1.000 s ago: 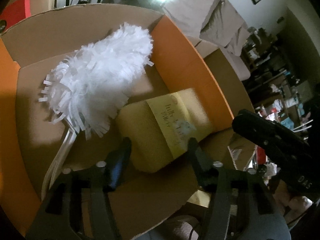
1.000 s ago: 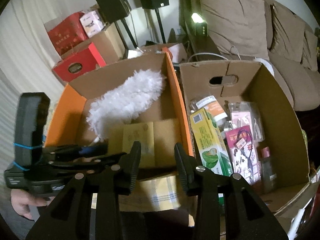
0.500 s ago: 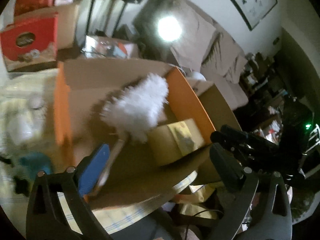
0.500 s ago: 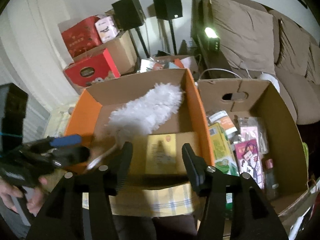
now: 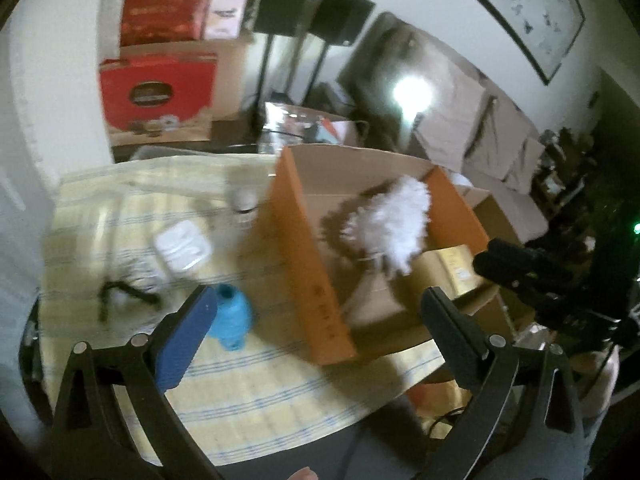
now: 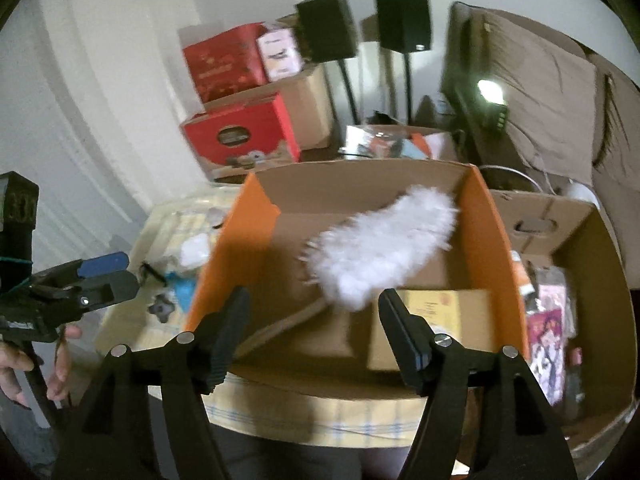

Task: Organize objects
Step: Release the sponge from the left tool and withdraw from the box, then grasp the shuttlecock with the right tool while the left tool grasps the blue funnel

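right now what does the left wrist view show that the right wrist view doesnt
Only the left wrist view: a framed picture on the wall and a white plastic clamshell case on the checked tablecloth.
Only the right wrist view: the second brown cardboard box holding packaged goods.
Both: the orange-sided cardboard box with the fluffy white duster and yellow sponge.

1. The orange box [image 6: 492, 248] is open on top; the duster [image 6: 380, 248] and yellow pack [image 6: 436, 320] cover its far and right floor, while the near-left floor is bare.
2. On the tablecloth [image 5: 248, 384], the near strip is free.
3. Farther left, the blue bottle [image 5: 232, 316], white case [image 5: 182, 244] and a black item [image 5: 120, 292] crowd the cloth.
4. The brown box [image 6: 596, 264] at right is full.
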`<state>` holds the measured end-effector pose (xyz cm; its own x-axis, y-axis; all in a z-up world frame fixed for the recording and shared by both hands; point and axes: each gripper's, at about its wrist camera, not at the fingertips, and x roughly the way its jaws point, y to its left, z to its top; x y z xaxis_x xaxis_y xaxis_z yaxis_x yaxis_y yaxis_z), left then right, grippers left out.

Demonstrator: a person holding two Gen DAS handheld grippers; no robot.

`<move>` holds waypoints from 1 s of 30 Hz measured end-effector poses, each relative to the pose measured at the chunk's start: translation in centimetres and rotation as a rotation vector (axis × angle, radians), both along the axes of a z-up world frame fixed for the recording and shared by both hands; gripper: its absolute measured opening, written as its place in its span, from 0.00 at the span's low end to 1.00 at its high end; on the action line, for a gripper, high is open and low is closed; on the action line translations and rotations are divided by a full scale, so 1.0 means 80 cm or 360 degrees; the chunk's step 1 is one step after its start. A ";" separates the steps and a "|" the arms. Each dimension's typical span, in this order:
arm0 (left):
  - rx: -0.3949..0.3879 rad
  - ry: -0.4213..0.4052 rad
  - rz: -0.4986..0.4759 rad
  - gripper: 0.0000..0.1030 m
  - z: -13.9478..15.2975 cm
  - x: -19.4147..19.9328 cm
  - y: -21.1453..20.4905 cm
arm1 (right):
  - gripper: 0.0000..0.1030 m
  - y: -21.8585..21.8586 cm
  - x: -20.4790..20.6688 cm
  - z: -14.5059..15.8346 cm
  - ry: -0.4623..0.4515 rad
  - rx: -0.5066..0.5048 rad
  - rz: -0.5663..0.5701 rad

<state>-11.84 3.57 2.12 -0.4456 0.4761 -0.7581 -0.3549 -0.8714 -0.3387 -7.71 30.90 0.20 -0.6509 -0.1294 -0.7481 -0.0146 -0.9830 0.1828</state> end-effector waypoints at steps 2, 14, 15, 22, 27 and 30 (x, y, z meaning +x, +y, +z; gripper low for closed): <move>-0.0024 0.0002 0.0033 1.00 -0.004 0.001 -0.017 | 0.70 -0.016 -0.007 0.002 0.0010 0.0003 0.0039; -0.0151 0.0001 0.0160 1.00 -0.045 0.000 -0.074 | 0.72 -0.105 -0.074 0.004 0.0023 -0.0023 0.0254; -0.0157 0.0005 0.0161 1.00 -0.050 -0.001 -0.074 | 0.72 -0.110 -0.083 0.004 0.0020 -0.0013 0.0265; -0.0205 0.0050 0.0102 0.99 -0.083 -0.010 -0.062 | 0.72 -0.147 -0.137 -0.012 -0.0035 0.0045 0.0338; -0.0241 0.0062 0.0062 0.93 -0.099 -0.022 -0.052 | 0.65 -0.166 -0.171 -0.030 -0.0114 0.0060 0.0364; -0.0243 0.0049 0.0025 0.90 -0.109 -0.027 -0.045 | 0.60 -0.172 -0.193 -0.042 -0.0157 0.0063 0.0373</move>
<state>-14.04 -0.03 -6.60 -0.4764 0.3493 -0.8069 -0.3488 -0.9175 -0.1912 -23.15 17.16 -3.16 -0.5300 -0.2377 -0.8140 0.1985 -0.9680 0.1534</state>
